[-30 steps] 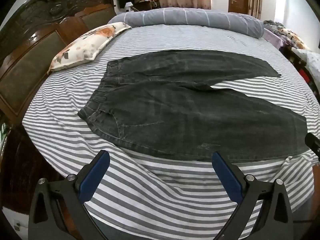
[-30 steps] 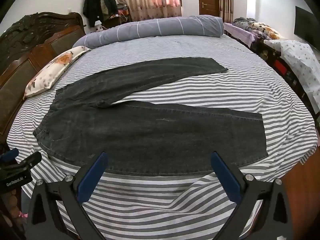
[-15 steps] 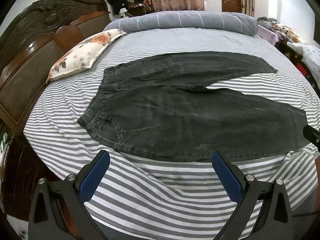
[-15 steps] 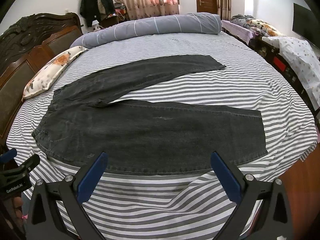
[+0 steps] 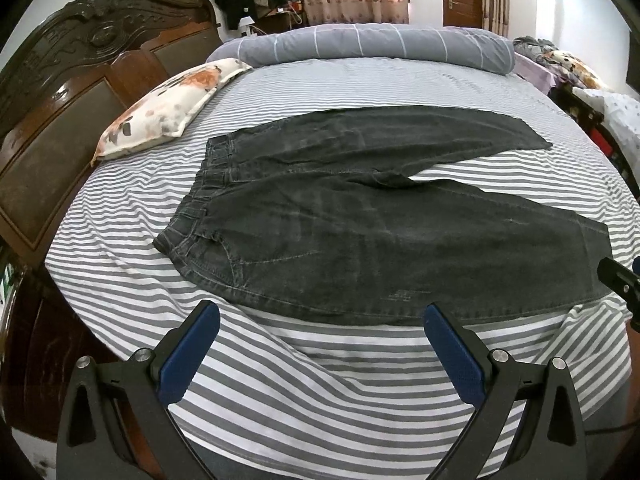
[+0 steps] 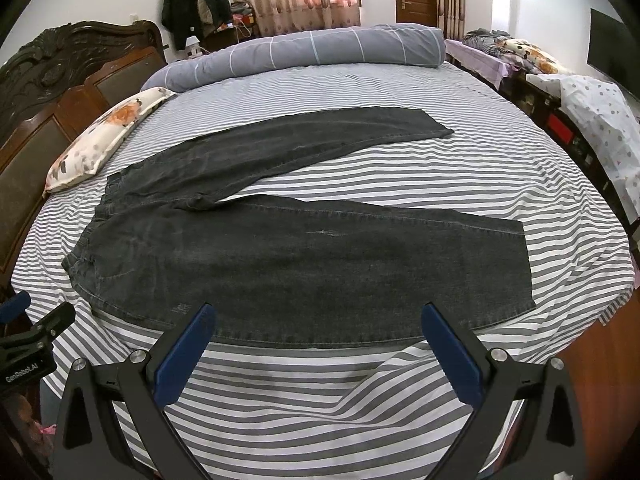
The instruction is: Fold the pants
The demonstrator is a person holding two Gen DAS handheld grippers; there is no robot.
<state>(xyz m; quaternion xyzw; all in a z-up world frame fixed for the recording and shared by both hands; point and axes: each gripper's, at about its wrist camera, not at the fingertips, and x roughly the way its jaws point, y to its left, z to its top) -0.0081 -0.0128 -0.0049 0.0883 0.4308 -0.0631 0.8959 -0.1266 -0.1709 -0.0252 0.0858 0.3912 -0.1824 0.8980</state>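
Observation:
Dark grey denim pants (image 5: 360, 240) lie flat on the striped bed, waistband to the left, two legs spread apart to the right; they also show in the right wrist view (image 6: 320, 264). My left gripper (image 5: 320, 344) is open and empty, just short of the near edge of the pants by the hip. My right gripper (image 6: 316, 340) is open and empty, at the near edge of the near leg. The left gripper shows at the right view's left edge (image 6: 28, 336).
The grey-and-white striped sheet (image 5: 320, 392) is wrinkled at the near edge. A floral pillow (image 5: 168, 108) and a rolled grey quilt (image 5: 360, 44) lie at the back. A dark wooden headboard (image 5: 60, 100) stands left. Cluttered furniture (image 6: 580, 92) stands right.
Both grippers have eased slightly toward the bed and lifted their view a little; the pants have not moved and both grippers stay open.

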